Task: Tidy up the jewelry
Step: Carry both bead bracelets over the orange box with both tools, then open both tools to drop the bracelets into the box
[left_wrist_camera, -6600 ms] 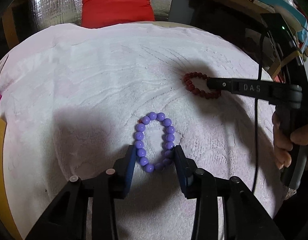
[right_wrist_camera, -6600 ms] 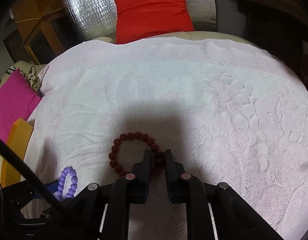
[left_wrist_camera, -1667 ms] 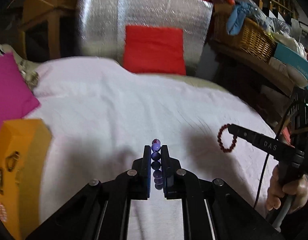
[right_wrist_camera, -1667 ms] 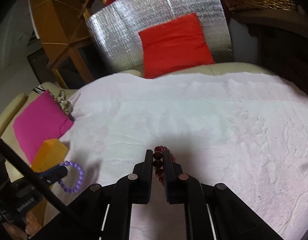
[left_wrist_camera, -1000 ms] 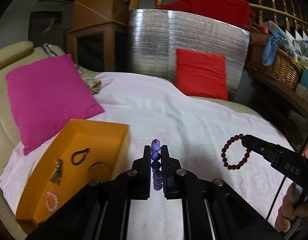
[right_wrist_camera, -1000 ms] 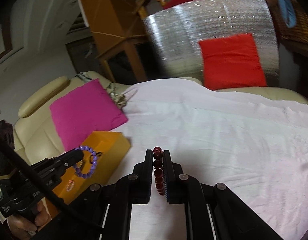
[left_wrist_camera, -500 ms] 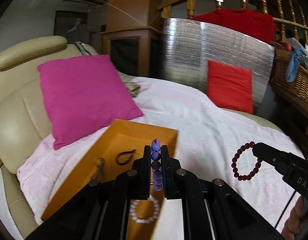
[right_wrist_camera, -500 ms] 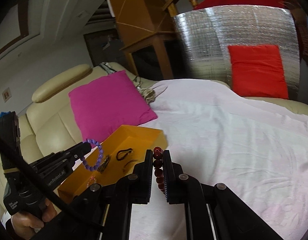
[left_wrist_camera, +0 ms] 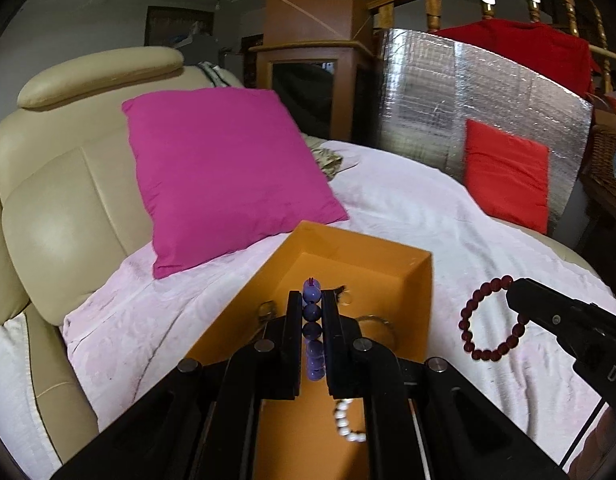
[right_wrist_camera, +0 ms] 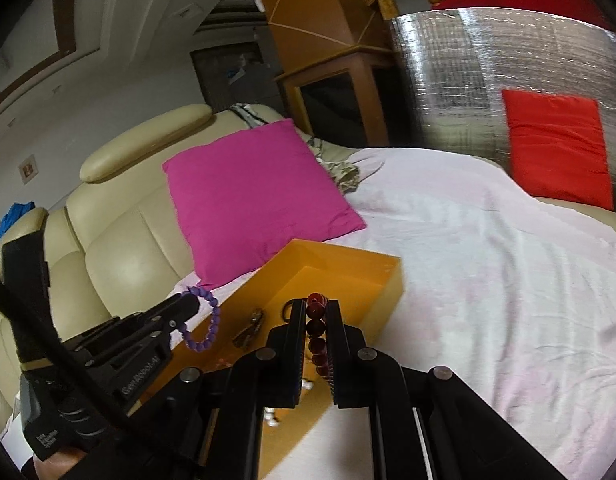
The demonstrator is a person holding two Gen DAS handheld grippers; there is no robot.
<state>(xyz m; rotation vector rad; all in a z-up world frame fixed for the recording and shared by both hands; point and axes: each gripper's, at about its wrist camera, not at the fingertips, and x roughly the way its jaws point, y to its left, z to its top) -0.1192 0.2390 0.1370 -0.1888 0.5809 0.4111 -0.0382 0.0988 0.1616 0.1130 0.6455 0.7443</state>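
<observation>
My left gripper [left_wrist_camera: 312,304] is shut on the purple bead bracelet [left_wrist_camera: 313,332], held edge-on over the open orange box [left_wrist_camera: 364,268]. In the right wrist view that purple bracelet [right_wrist_camera: 206,326] hangs from the left gripper [right_wrist_camera: 190,302] above the box's left side. My right gripper [right_wrist_camera: 317,312] is shut on the dark red bead bracelet [right_wrist_camera: 317,332], just over the orange box [right_wrist_camera: 348,276]. From the left wrist view the red bracelet [left_wrist_camera: 490,320] dangles as a ring from the right gripper [left_wrist_camera: 516,294], right of the box. Inside the box lie a white bead bracelet [left_wrist_camera: 346,424], a dark loop and metal pieces.
The box rests on a pale pink blanket [left_wrist_camera: 488,248] over a cream sofa [left_wrist_camera: 56,184]. A magenta cushion [left_wrist_camera: 224,176] leans just behind the box. A red cushion [left_wrist_camera: 508,176] and a silver foil panel [left_wrist_camera: 468,104] stand at the far right.
Both grippers have swung left from the blanket toward the orange box, each still carrying its bracelet. The box now sits right under the left gripper and close below the right one.
</observation>
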